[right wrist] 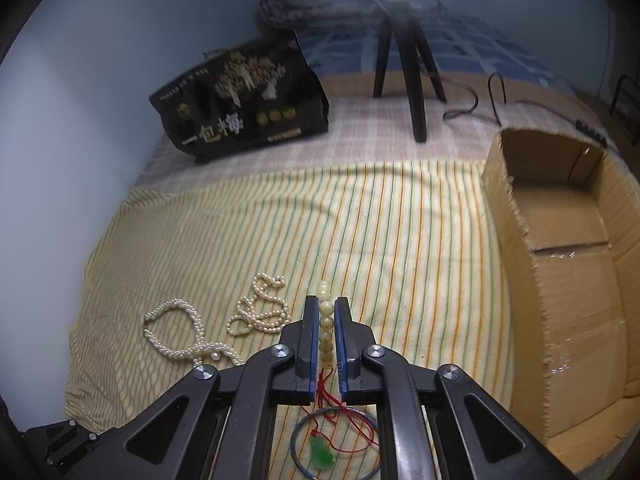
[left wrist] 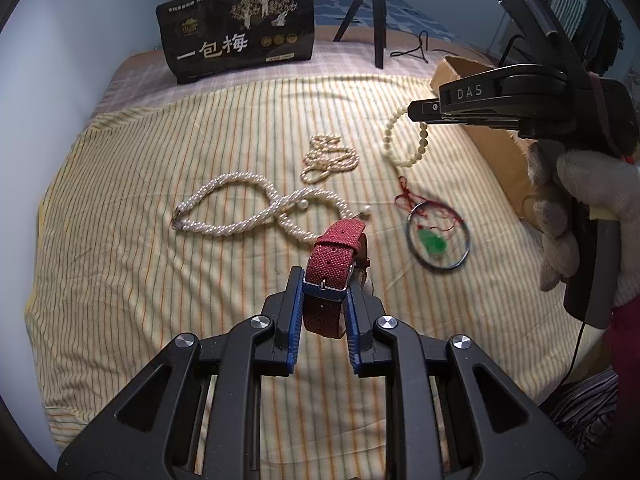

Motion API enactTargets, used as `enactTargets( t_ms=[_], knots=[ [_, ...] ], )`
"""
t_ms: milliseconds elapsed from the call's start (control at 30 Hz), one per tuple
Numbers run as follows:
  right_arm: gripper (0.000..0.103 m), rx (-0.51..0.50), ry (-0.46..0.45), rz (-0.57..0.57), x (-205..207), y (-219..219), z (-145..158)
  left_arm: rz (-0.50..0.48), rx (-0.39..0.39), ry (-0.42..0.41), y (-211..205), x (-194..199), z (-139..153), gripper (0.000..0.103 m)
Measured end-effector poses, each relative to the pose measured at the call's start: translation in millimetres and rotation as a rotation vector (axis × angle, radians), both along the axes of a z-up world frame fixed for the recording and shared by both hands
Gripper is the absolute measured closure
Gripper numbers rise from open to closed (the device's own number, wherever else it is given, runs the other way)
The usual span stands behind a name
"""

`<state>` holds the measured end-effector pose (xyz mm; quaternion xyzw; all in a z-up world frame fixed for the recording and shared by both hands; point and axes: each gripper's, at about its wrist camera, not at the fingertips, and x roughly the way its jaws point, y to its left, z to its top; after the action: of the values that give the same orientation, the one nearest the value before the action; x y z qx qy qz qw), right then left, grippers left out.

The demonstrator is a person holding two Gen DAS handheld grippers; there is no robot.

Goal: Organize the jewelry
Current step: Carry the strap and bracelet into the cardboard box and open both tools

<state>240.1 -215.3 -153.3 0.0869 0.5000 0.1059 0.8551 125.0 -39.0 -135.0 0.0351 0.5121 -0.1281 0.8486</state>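
In the left wrist view my left gripper [left wrist: 325,280] is shut on a red woven watch strap [left wrist: 338,248], which is lifted off the striped cloth [left wrist: 160,280]. At the upper right of that view my right gripper [left wrist: 414,112], held by a gloved hand [left wrist: 592,184], grips a cream bead bracelet [left wrist: 390,136] that hangs in a loop above the cloth. The right wrist view shows my right gripper [right wrist: 326,302] with its blue pads pressed on the bracelet's beads [right wrist: 324,288].
On the cloth lie a twisted pearl necklace [left wrist: 240,204], a thin pearl strand [left wrist: 328,158] and a bangle [left wrist: 466,248] with a green pendant [left wrist: 434,244] on a red cord. An open cardboard box [right wrist: 560,280] stands at the right. A black bag [left wrist: 236,32] and a tripod [left wrist: 376,20] stand behind.
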Motion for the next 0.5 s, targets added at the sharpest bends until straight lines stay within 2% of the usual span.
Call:
enactTargets(
  t_ms=[200, 500],
  knots=[
    [0.098, 0.001, -0.057, -0.001, -8, -12, 24, -0.010, -0.021, -0.040, -14, -1, 16, 0.085],
    [0.098, -0.013, -0.132, -0.051, -28, -53, 59, -0.053, -0.055, -0.097, -47, -2, 42, 0.085]
  ],
)
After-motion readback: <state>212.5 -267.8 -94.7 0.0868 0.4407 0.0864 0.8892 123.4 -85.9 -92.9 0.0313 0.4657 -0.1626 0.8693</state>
